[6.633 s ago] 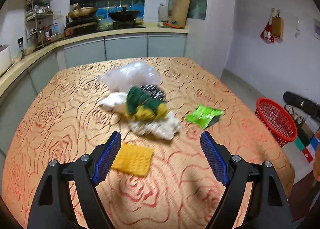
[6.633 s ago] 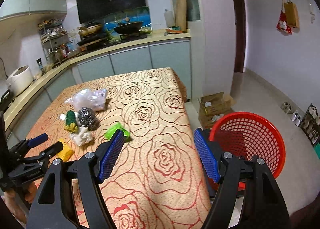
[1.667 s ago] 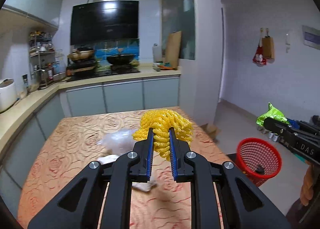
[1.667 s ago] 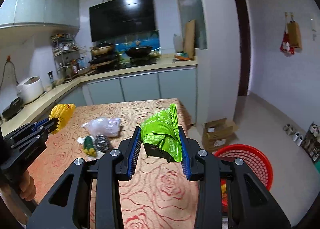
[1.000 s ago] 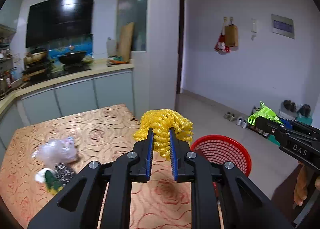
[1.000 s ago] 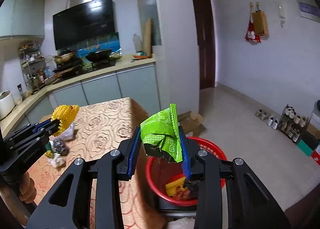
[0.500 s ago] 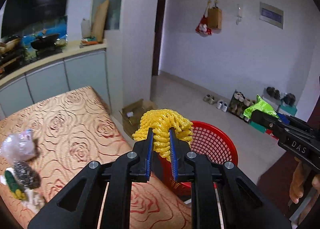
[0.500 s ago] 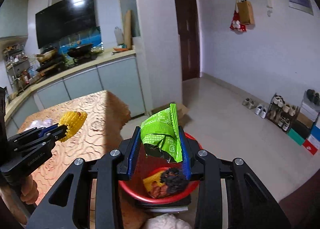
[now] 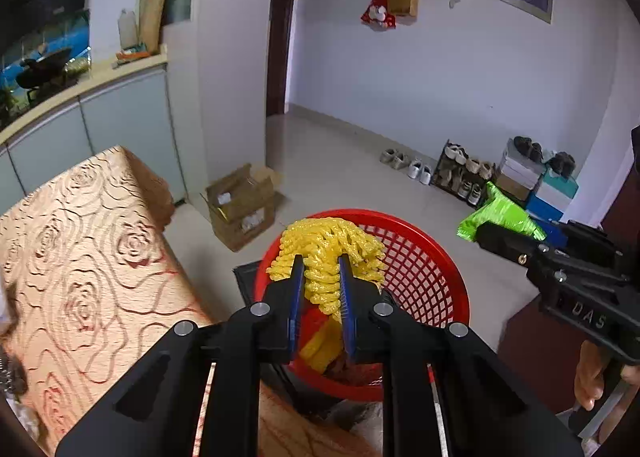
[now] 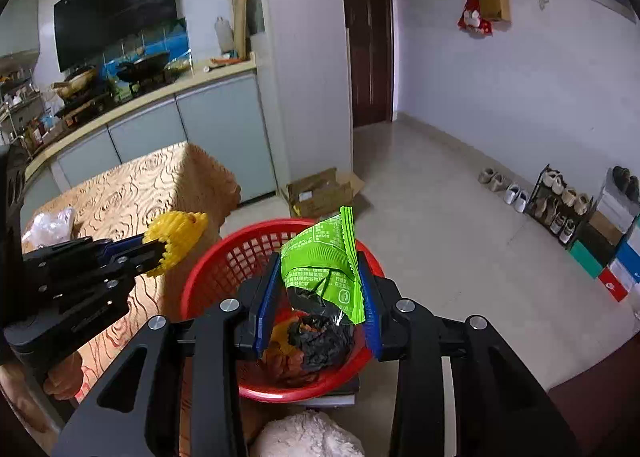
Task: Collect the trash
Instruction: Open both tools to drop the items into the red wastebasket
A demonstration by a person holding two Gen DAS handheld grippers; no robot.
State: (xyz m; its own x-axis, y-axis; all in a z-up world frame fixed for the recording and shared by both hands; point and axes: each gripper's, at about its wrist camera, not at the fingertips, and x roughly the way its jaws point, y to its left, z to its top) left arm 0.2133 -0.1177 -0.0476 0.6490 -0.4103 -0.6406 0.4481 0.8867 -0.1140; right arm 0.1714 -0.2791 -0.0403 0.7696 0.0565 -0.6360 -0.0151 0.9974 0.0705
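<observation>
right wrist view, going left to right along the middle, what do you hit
clear plastic bag → yellow foam net in the left gripper → green wrapper over the red basket → shoe rack

Our left claw (image 9: 319, 289) and right claw (image 10: 316, 297) are matte black with blue ribbed pads, silver screws, "DAS" lettering; bare-skinned hands.

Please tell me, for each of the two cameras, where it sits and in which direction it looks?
Left wrist view: on the left gripper, looking along its fingers, down at the red basket; it clamps a yellow net; a hand holds the right gripper.
Right wrist view: on the right gripper, above the same basket, clamping a green wrapper.
Both share the basket, table, cardboard box and shoes.
</observation>
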